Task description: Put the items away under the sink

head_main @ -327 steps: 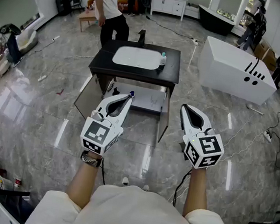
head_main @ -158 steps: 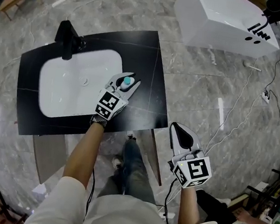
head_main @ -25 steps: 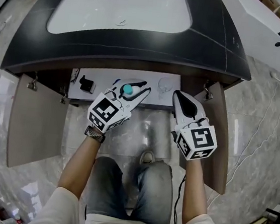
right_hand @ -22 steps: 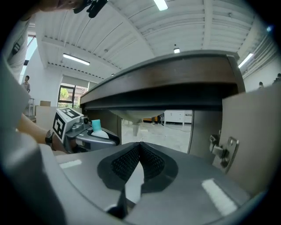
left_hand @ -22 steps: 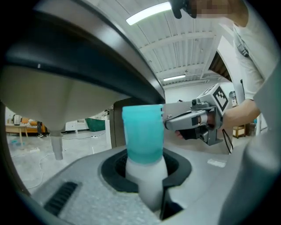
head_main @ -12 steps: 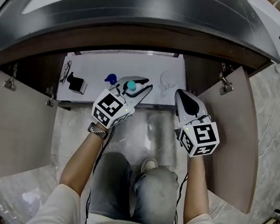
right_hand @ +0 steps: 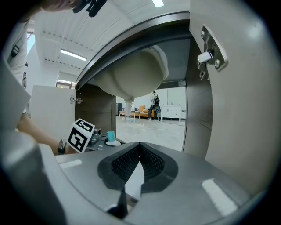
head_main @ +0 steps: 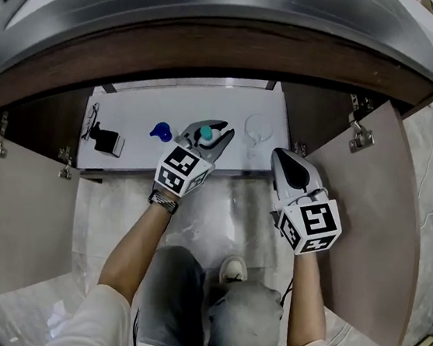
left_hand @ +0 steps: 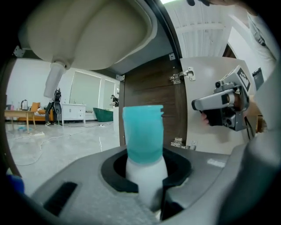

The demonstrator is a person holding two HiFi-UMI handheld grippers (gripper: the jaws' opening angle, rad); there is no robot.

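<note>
**Grip.** My left gripper [head_main: 215, 132] was closed part-way on the white neck of a bottle [left_hand: 143, 136] with a teal cap. Both jaws pressed on the neck just below the cap. My right gripper [head_main: 282, 159] had its ribbed pads together with nothing between them.

**Position of the item.** The bottle stood upright in the jaws, long axis vertical and cap uppermost. In the head view it sat over the front part of the white shelf [head_main: 210, 101] under the sink. I could not tell whether its base touched the shelf.

**Governing relation.** Bare shelf lay straight ahead of the left gripper, deeper into the cabinet. A blue item [head_main: 161, 131] lay near on the left of that gap and a clear glass [head_main: 259, 128] near on the right. A black item [head_main: 105, 140] lay well apart, further left. The left hand carried the bottle and was already at the gap. The right gripper pointed at the shelf's front edge, below the glass, beside the open right door [head_main: 367, 218].

**Assessment.** In my judgement the placing step was close to completion. The bottle needed setting down upright between the blue item and the glass, then releasing. The main risk was knocking the glass.
</note>
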